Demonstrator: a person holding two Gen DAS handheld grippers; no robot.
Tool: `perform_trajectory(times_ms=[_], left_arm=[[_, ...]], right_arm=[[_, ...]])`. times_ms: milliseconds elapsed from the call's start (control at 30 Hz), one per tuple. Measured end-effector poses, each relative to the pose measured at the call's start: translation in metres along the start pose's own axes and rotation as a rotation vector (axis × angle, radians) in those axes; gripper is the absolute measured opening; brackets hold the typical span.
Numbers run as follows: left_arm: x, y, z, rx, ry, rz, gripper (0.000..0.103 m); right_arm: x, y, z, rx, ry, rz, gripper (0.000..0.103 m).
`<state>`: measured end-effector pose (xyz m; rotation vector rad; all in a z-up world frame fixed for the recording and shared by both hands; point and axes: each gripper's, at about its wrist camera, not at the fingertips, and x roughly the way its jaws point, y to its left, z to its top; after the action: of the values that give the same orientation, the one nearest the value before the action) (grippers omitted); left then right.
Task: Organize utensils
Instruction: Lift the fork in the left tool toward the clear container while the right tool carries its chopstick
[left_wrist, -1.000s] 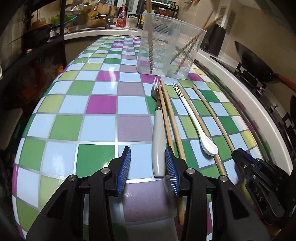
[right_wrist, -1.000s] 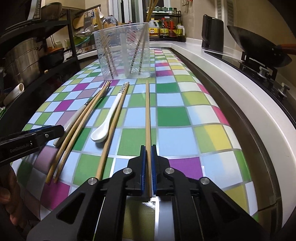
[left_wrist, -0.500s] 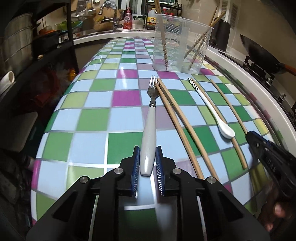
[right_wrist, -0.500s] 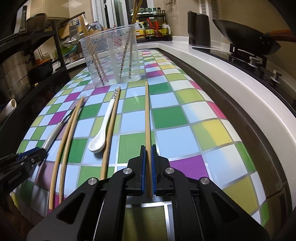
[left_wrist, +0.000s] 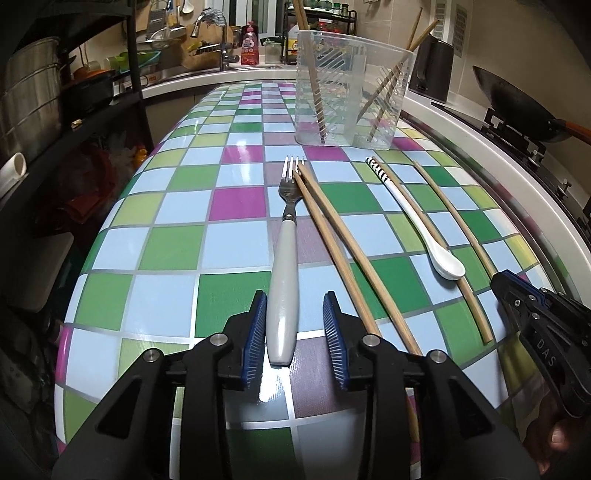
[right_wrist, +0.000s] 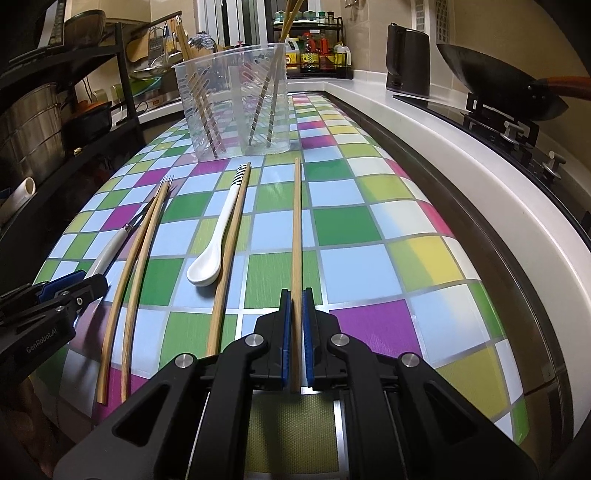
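Pick-up step: left gripper (left_wrist: 295, 332) has just been opening, fork (left_wrist: 282, 295) handle loose between its jaws; right gripper (right_wrist: 294, 332) clamps a chopstick (right_wrist: 296, 236) (still flat). Next: re-close, lift both to the holder (right_wrist: 232, 99) ahead.

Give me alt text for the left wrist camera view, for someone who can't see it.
The left gripper sits open around the white handle of a fork lying on a checkered table, its jaws having just been opening. Right of the fork lie two chopsticks, a white spoon and more chopsticks, with a clear utensil holder behind.
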<state>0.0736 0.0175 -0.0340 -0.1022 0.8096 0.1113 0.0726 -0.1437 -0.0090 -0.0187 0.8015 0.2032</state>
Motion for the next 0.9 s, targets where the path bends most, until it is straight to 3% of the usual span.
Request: perform_trajectory(times_ms=[333,500,900], left_arm=[[0.000,-0.006,-0.004,0.028,-0.029,0.008,0.031],[0.000,-0.008,-0.002,0.046,-0.026,-0.017,0.020],[0.001,-0.012,-0.002,0.035,-0.025,-0.023,0.020]], right_arm=[[0.001,0.000,0.001,0.022,-0.009,-0.020,0.006],[0.003,0.001,0.003,0.025,-0.010,-0.035,0.006],[0.003,0.002,0.002,0.004,-0.011,-0.012,0.006]])
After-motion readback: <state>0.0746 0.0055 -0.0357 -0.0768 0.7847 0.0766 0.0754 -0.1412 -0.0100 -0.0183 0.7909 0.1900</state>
